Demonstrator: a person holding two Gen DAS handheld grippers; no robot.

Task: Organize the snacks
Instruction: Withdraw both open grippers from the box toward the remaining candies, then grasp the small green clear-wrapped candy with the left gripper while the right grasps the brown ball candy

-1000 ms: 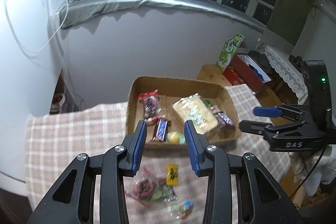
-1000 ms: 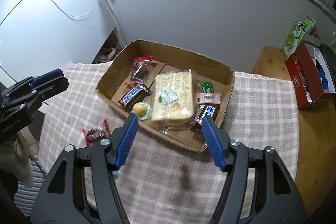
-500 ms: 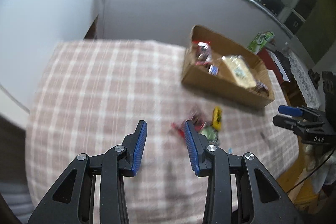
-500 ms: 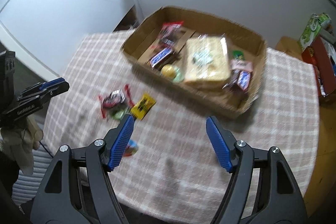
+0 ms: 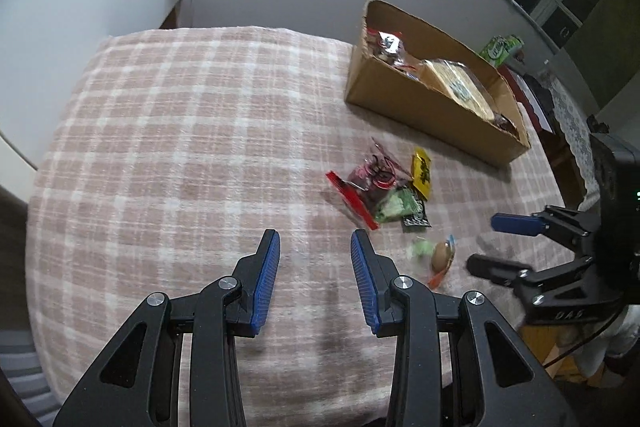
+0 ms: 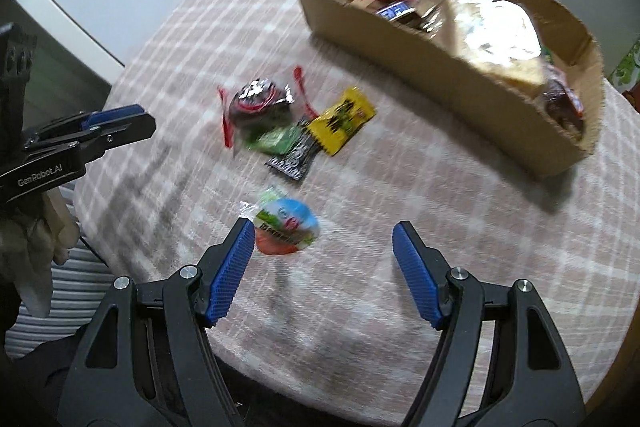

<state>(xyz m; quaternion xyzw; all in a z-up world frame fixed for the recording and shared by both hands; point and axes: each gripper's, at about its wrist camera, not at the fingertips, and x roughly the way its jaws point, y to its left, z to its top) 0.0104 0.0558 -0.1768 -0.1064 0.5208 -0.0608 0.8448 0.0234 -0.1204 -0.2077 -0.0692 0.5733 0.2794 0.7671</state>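
snacks: loose cluster on checked cloth (image 5: pixel 168 131), near side of cardboard box (image 5: pixel 424 107). left to right in right wrist view: left gripper (image 6: pixel 116 125) at far left, fingers part-spread, empty; red-wrapped candy (image 6: pixel 258 103), green packet (image 6: pixel 276 141), yellow packet (image 6: pixel 342 119); round jelly cup (image 6: pixel 286 227) nearest, just beside left fingertip of right gripper (image 6: pixel 324 247), fingers wide, nothing grasped. box already holds several snacks. change: both grippers dropped from above box toward loose pile. judgement: sorting partly done; jelly cup likely next pick.
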